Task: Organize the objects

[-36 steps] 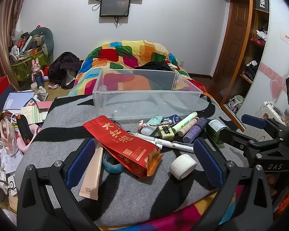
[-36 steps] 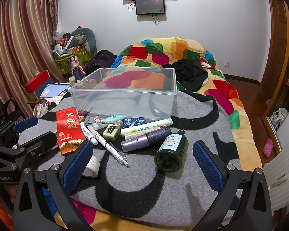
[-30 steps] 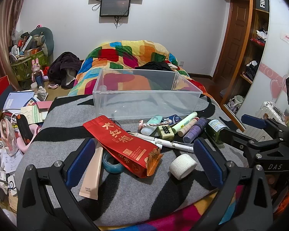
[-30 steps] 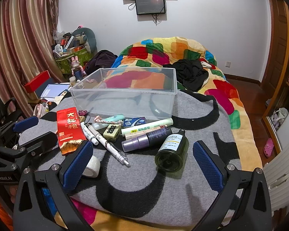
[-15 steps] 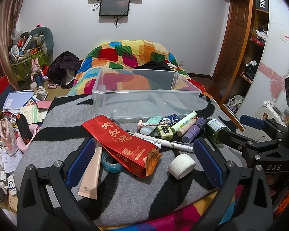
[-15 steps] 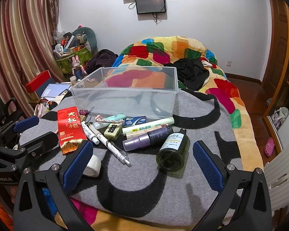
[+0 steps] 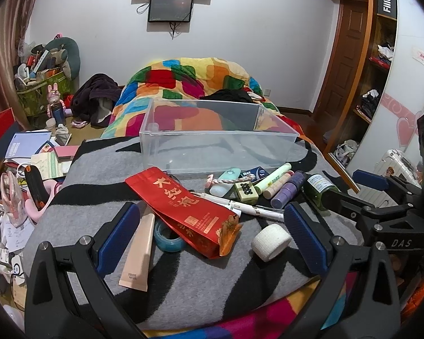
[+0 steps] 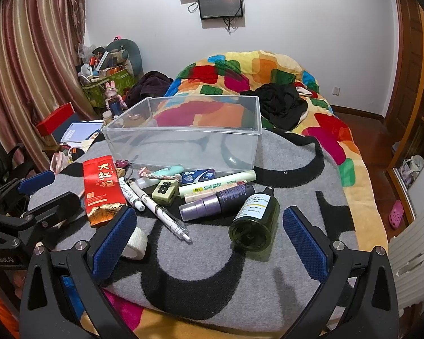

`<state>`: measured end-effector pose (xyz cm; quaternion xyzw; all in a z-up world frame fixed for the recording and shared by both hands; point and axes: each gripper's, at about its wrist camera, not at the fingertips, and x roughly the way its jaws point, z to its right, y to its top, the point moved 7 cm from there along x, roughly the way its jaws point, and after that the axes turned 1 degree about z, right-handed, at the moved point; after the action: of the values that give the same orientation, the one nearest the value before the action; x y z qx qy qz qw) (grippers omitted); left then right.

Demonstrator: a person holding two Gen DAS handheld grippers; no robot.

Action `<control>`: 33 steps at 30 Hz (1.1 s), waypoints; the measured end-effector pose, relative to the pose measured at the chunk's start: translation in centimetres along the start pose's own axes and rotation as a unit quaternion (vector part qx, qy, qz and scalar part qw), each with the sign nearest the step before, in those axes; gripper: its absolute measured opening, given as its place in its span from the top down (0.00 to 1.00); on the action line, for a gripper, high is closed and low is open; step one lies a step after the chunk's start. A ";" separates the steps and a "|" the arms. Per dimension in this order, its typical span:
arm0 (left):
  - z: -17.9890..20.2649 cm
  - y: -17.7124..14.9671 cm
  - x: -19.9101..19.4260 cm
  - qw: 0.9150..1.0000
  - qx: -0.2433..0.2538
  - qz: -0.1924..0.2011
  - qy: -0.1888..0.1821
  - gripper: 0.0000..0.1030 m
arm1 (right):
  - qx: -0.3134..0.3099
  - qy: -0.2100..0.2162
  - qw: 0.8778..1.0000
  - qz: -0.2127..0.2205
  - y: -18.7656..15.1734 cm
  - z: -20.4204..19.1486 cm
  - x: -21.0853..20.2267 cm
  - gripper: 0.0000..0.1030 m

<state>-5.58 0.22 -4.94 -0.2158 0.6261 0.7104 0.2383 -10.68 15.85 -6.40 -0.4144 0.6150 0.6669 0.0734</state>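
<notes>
An empty clear plastic bin [image 7: 217, 152] [image 8: 183, 144] stands on the grey blanket. In front of it lie a red tea pouch [image 7: 183, 209] [image 8: 101, 189], a beige tube [image 7: 137, 251], a blue tape ring [image 7: 168, 237], a white tape roll [image 7: 271, 243] [image 8: 135, 243], pens [image 8: 155, 206], a mahjong tile [image 8: 164, 190], a purple bottle [image 8: 217, 202] and a dark green bottle [image 8: 254, 220]. My left gripper [image 7: 212, 234] is open over the pouch and tape. My right gripper [image 8: 209, 237] is open near the green bottle. Both hold nothing.
The grey blanket [image 8: 296, 192] covers the foot of a bed with a colourful quilt [image 8: 268, 73]. Books, papers and boxes crowd the floor at the left [image 7: 28, 152]. A wardrobe [image 7: 381, 70] stands at the right.
Both grippers have shifted very slightly; the objects have not moved and both grippers stay open.
</notes>
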 end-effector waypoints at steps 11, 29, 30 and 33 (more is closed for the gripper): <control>-3.3 -0.7 0.6 0.999 -0.005 -0.024 0.038 0.12 | 0.024 -0.013 1.000 -0.002 0.6 2.2 0.5 0.00; -8.5 -5.0 2.5 0.992 -0.057 -0.096 0.052 0.43 | 0.097 -0.016 0.994 -0.051 -0.7 6.3 4.3 0.17; -8.4 -5.1 2.4 0.993 -0.053 -0.093 0.054 0.44 | 0.101 -0.014 0.993 -0.054 -0.8 6.5 4.5 0.21; -8.4 -5.3 2.1 0.993 -0.043 -0.091 0.060 0.53 | 0.110 -0.011 0.992 -0.060 -1.1 6.8 4.8 0.30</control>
<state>-3.97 -7.48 -11.37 -0.3240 0.5863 0.6976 0.2543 -16.28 20.10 -10.98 -0.4323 0.6579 0.5941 0.1654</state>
